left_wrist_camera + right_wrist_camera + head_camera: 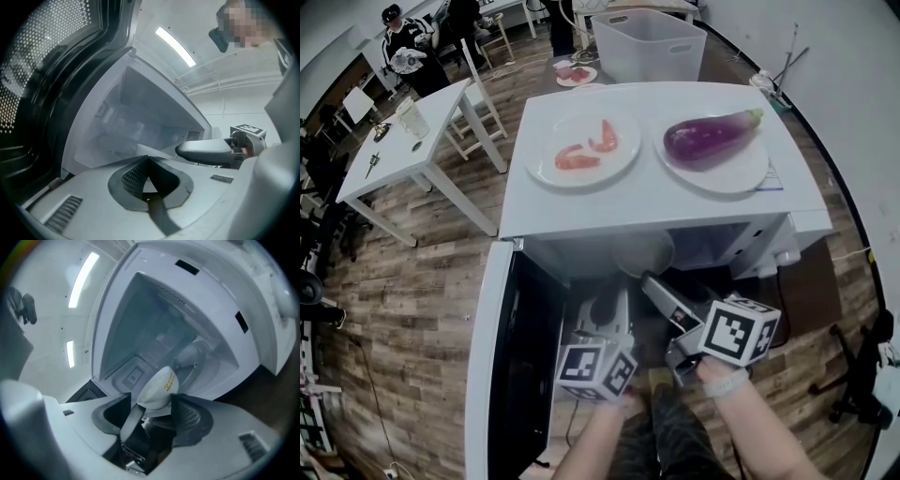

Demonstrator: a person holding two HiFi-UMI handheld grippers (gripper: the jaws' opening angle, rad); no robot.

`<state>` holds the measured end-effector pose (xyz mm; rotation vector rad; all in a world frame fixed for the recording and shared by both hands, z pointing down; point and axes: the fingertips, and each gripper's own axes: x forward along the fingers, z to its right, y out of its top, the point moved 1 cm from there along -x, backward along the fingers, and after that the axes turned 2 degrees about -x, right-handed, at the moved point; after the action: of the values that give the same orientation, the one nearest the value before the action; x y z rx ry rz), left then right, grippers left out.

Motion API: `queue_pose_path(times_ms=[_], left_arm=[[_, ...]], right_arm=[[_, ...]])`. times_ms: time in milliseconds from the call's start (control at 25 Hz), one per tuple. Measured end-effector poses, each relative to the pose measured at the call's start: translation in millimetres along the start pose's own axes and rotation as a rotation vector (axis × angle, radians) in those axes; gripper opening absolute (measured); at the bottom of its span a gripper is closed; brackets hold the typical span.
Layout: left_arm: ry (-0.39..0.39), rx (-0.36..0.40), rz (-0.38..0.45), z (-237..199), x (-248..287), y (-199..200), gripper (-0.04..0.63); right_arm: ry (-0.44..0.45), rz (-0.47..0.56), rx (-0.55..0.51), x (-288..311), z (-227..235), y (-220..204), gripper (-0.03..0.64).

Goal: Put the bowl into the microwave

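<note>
The white microwave (675, 211) stands with its door (492, 375) swung open to the left. Two plates lie on top: shrimp (586, 148) on the left one, an eggplant (709, 134) on the right one. The left gripper (148, 159) has its tongs together and empty. The right gripper (152, 404) has its tongs wide apart. The white bowl (157, 386) sits tilted between their tips at the cavity mouth and is not clamped.

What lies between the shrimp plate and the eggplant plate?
Nothing: the head view shows only a narrow strip of bare microwave top between shrimp plate and eggplant plate.
</note>
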<state>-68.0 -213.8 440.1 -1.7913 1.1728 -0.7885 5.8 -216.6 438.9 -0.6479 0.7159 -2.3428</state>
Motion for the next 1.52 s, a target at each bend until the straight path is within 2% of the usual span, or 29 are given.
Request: queue_pose_path(times_ms=[160,360,480,720,1040,1520], left_arm=[[-0.003,0.001,-0.001,-1,1,0,0.0],[-0.004,-0.01,-0.003,-2,2,0,0.0],[-0.006,-0.008,-0.006,-2,2,0,0.0],[-0.009,-0.008,-0.01,-3,5,1,0.0],[-0.013,-0.015,-0.015,-3,8,1,0.0],[-0.013,-0.019,-0.03,-6,14,-1,0.0]], right_arm=[[0.021,-0.02,-0.097,1,-3,-1,0.27],[0.021,-0.029,-0.141,1,-2,-3,0.27],[0.018,-0.024,-0.16,1,-1,-3,0.242],[0.015,0.003,-0.111,1,7,1,0.179],[0.016,0.001,-0.107,1,10,2,0.152],[0.01,0.025,-0.091,3,11,10,0.04]])
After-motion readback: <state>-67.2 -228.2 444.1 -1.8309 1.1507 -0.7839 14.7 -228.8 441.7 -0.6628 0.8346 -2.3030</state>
